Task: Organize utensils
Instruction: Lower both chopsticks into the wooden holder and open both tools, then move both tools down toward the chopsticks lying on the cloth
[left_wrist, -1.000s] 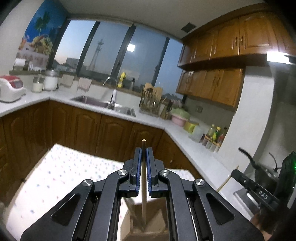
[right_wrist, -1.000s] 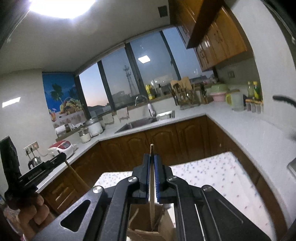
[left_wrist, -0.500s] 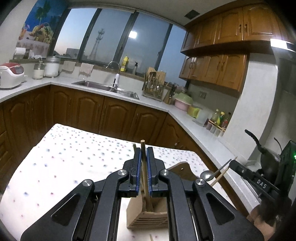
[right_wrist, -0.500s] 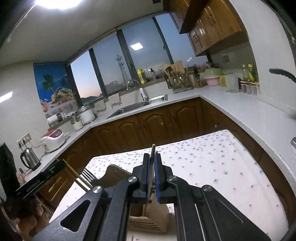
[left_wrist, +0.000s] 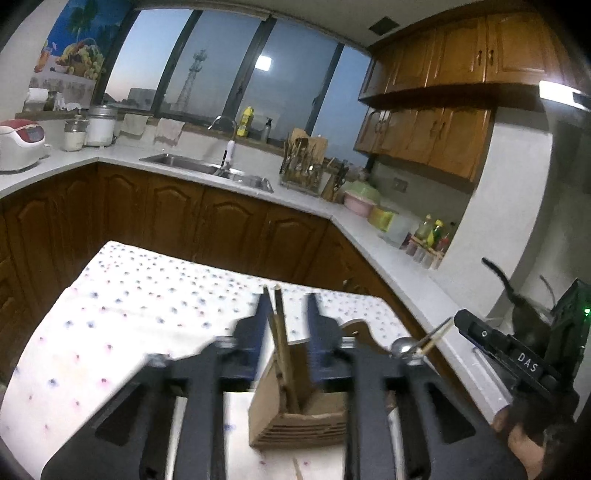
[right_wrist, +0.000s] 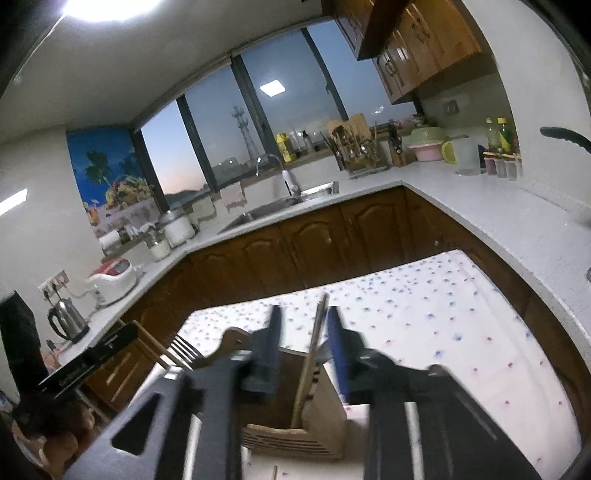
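Releasing is the step in hand, by my reading: both claws have just been opening, each with a thin wooden chopstick standing between its pads and no longer pinched.

In the left wrist view the left claw (left_wrist: 286, 325) has its blue pads apart, and the slim wooden chopstick (left_wrist: 282, 343) stands nearer the left pad, its lower end down inside the light-brown slatted wooden utensil holder (left_wrist: 295, 417). A second thin stick stands close beside it in the same compartment. The holder rests on the white spotted cloth of the worktop (left_wrist: 129, 314).

In the right wrist view the right claw (right_wrist: 303, 343) is likewise parted. Its pale wooden chopstick (right_wrist: 312, 354) leans toward the right pad, perhaps brushing it, with its foot in the holder (right_wrist: 325, 413). Out at the side of each view, the opposite claw shows a fork (right_wrist: 184, 349) or a spoon (left_wrist: 402, 345) near its tip; which thing carries them I cannot tell.

So both chopsticks look delivered. What remains, I judge, is backing both claws clear without knocking the sticks over. One small stick end (right_wrist: 274, 472) lies on the cloth in front of the holder and may need collecting.
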